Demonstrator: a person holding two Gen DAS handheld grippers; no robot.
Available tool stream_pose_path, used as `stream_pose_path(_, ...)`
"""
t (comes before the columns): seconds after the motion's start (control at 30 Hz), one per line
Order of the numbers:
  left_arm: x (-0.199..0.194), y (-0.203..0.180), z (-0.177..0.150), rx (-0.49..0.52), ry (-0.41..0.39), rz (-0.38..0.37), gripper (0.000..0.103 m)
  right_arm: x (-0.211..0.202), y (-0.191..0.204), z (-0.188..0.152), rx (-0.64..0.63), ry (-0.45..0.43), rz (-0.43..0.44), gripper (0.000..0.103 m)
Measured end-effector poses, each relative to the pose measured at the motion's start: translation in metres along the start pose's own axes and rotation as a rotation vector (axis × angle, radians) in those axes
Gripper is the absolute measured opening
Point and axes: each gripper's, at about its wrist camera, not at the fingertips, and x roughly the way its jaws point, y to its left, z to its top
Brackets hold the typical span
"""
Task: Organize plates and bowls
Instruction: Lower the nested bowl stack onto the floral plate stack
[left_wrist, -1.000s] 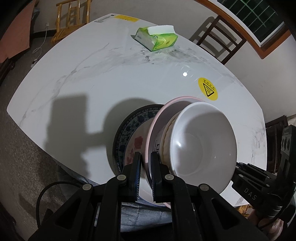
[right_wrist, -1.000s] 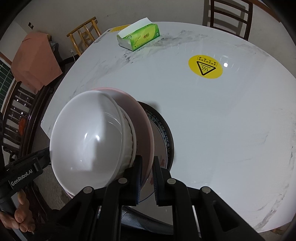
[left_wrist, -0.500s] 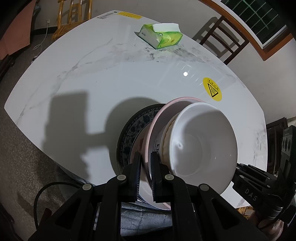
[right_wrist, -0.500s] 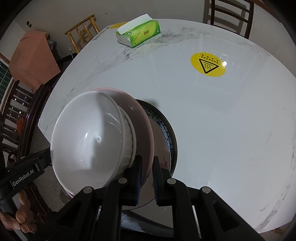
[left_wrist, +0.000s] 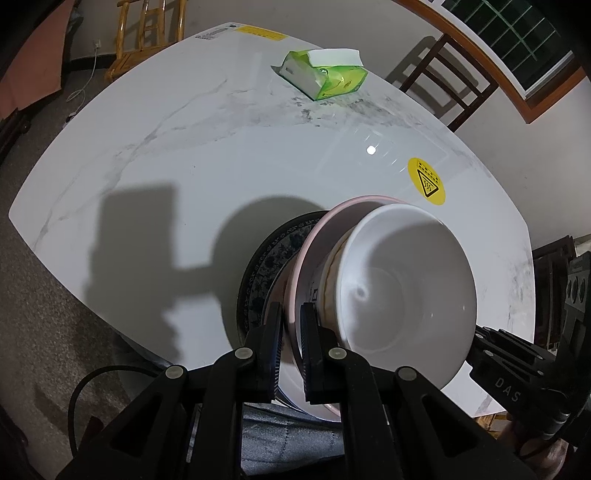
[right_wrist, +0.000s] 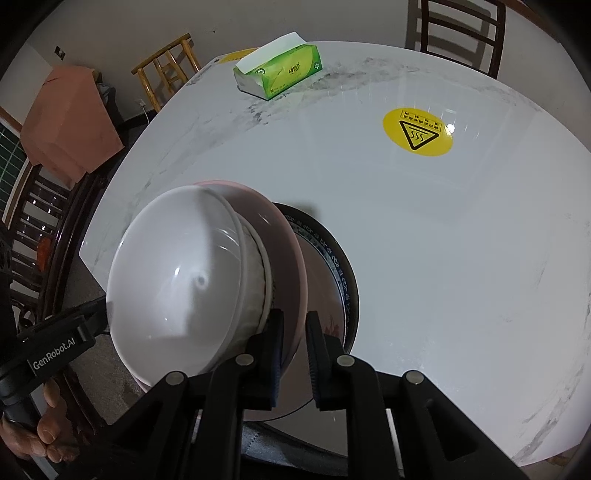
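Note:
A pink plate (left_wrist: 325, 229) carries a cream bowl (left_wrist: 328, 273) with a white bowl (left_wrist: 406, 280) nested in it. My left gripper (left_wrist: 291, 314) is shut on the pink plate's near rim. My right gripper (right_wrist: 293, 325) is shut on the opposite rim of the same pink plate (right_wrist: 291, 240). The stack hangs just above a blue-and-white patterned plate (left_wrist: 266, 258) on the table's front edge, also in the right wrist view (right_wrist: 340, 273). The white bowl (right_wrist: 173, 273) fills the left of that view.
The white marble table (left_wrist: 221, 166) holds a green tissue box (left_wrist: 325, 77) at the far side and a yellow hot-surface sticker (left_wrist: 426, 181). Wooden chairs (left_wrist: 443, 77) stand around it. A chair draped in pink cloth (right_wrist: 66, 122) is on the left.
Both grippers have carried the pink plate and bowls slightly forward over the patterned plate. The grips have not changed.

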Motion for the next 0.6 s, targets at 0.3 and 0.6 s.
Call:
stream_pose_path(0.3, -0.0007, 0.0022, 0.0030, 0.001, -0.007, 0.007, 0.005, -0.0018, 0.0027, -0.0002, -0.012, -0.010, -0.008, 0.014)
stream_pose_path(0.6, -0.0009, 0.0051, 0.0032, -0.003, -0.013, 0.001, 0.006, -0.0028, 0.0033, 0.0000, -0.005, -0.009, -0.002, 0.015)
